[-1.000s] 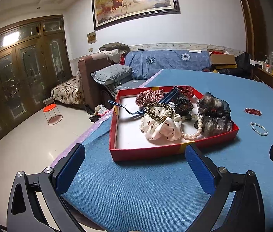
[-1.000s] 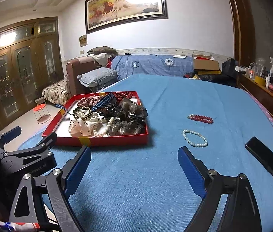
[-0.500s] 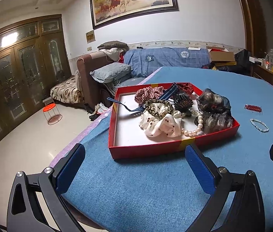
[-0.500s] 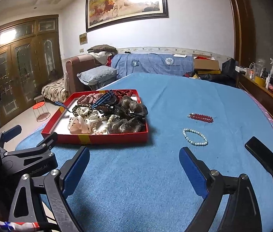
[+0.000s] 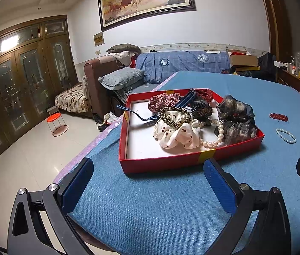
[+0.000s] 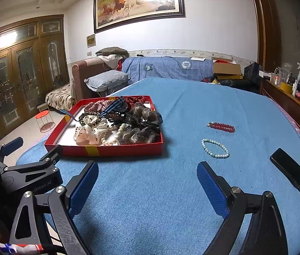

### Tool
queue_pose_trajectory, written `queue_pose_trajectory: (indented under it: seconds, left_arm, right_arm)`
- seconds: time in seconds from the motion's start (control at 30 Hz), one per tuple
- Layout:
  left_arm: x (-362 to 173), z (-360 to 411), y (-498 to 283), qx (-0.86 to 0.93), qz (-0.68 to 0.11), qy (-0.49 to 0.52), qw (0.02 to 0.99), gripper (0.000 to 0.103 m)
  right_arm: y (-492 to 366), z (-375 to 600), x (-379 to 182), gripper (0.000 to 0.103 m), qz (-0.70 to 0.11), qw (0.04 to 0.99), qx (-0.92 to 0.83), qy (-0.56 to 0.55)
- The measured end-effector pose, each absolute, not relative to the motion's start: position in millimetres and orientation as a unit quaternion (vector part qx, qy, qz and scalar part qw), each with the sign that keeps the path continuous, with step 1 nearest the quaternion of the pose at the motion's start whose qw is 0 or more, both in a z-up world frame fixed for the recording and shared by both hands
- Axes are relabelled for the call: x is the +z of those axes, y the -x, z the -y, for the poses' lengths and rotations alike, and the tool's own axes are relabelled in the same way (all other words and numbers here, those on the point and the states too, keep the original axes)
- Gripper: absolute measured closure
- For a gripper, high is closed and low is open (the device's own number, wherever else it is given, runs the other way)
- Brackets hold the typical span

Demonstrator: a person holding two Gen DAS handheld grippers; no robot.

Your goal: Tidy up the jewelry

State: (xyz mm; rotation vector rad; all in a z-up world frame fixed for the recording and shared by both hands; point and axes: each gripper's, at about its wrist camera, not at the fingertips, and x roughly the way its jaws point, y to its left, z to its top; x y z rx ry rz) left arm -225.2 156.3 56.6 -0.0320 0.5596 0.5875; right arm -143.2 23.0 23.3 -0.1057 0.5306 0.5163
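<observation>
A shallow red tray (image 5: pixel 184 160) (image 6: pixel 128 148) on the blue table holds several scrunchies, a ribbon and a pearl strand (image 5: pixel 216 138). A white pearl bracelet (image 6: pixel 215 148) (image 5: pixel 286 135) and a red bead bracelet (image 6: pixel 222 126) (image 5: pixel 278 116) lie on the cloth to the tray's right. My left gripper (image 5: pixel 147 184) is open and empty, just in front of the tray's near wall. My right gripper (image 6: pixel 147 184) is open and empty, over bare cloth in front of the tray and the pearl bracelet. The left gripper also shows in the right wrist view (image 6: pixel 30 148).
A black phone (image 6: pixel 290 173) lies near the table's right edge. The round table's blue cloth (image 6: pixel 192 97) drops off at the left edge to a tiled floor. A sofa with a pillow (image 5: pixel 122 77) and a cabinet stand beyond.
Both grippers have drawn back slightly and risen a little; the tray and bracelets look marginally farther. Nothing was picked up or moved.
</observation>
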Motion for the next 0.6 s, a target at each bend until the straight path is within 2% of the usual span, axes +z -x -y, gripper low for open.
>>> queue_pose_trajectory:
  seconds: [0.6]
  left_arm:
    - [56.4, -157.5, 225.4, 0.284, -0.272, 0.015, 0.919, 0.0]
  right_arm:
    - [139.7, -20.6, 22.3, 0.007, -0.264, 0.93, 0.25, 0.046]
